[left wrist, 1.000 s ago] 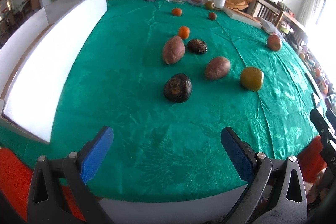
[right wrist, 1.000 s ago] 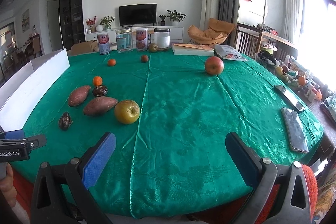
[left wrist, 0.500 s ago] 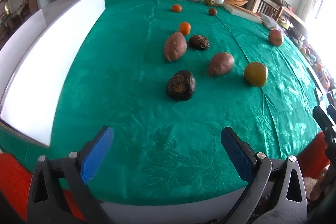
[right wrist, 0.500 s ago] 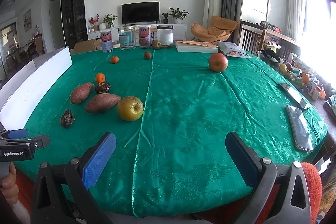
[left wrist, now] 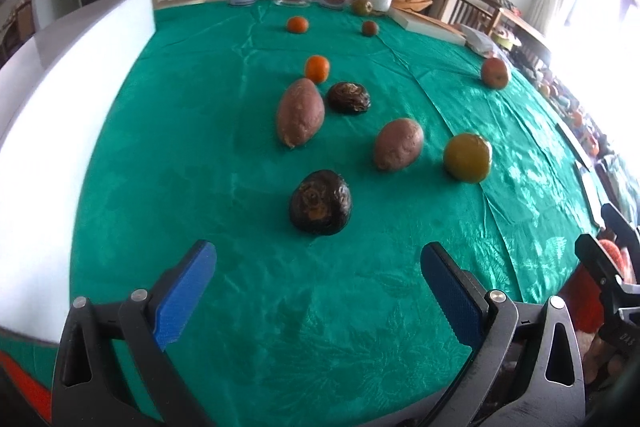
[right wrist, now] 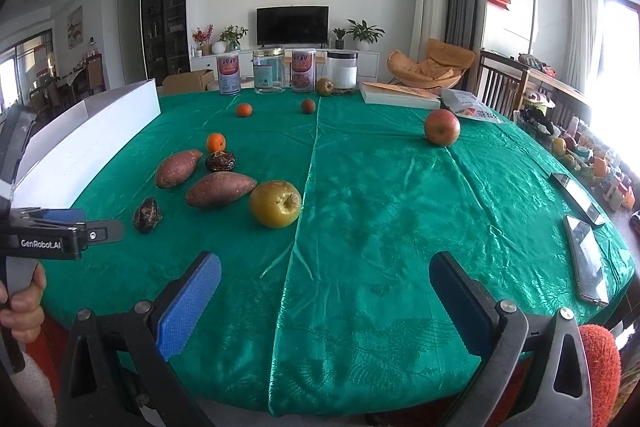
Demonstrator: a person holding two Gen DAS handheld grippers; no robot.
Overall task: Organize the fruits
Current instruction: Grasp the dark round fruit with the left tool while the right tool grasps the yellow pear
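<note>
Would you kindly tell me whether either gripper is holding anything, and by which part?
Nothing is held: the left gripper and right gripper are both open and empty above the green tablecloth.

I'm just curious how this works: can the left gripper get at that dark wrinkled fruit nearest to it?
Probably yes. The left gripper is open, the dark wrinkled fruit lies straight ahead between its finger lines, and only bare green tablecloth lies between them.
</note>
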